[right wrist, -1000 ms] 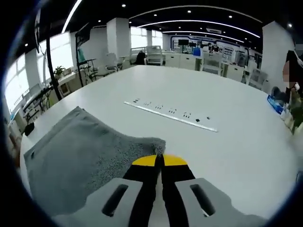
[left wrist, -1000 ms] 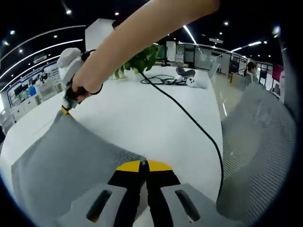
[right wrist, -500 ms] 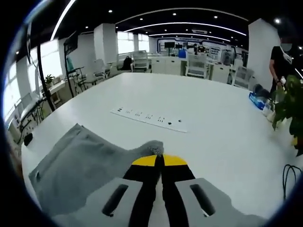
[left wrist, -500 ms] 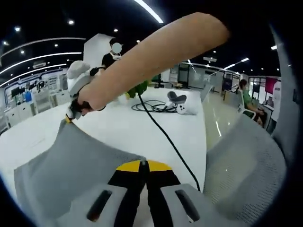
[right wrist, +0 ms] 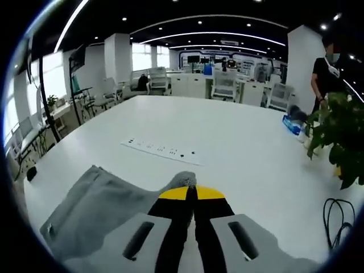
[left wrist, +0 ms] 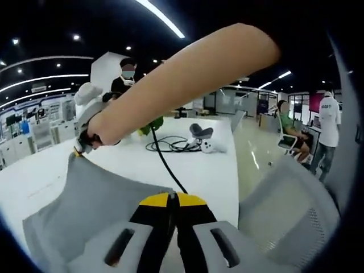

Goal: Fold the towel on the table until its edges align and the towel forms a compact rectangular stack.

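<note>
- The fold looks early: the grey terry-cloth towel (left wrist: 96, 199) hangs lifted above the round white table (right wrist: 239, 153), one edge stretched between two held corners, nothing stacked yet.
- The left gripper (left wrist: 172, 199), yellow-tipped jaws pressed together, pinches one corner of the towel.
- The right gripper (right wrist: 191, 192) likewise nips the other corner (right wrist: 185, 179); in the left gripper view it (left wrist: 79, 149) sits at the towel's far corner.
- The cloth is soft, nubbly and sagging; the table is smooth and hard.
- Left to do: lay the edge over, align, fold again.
</note>
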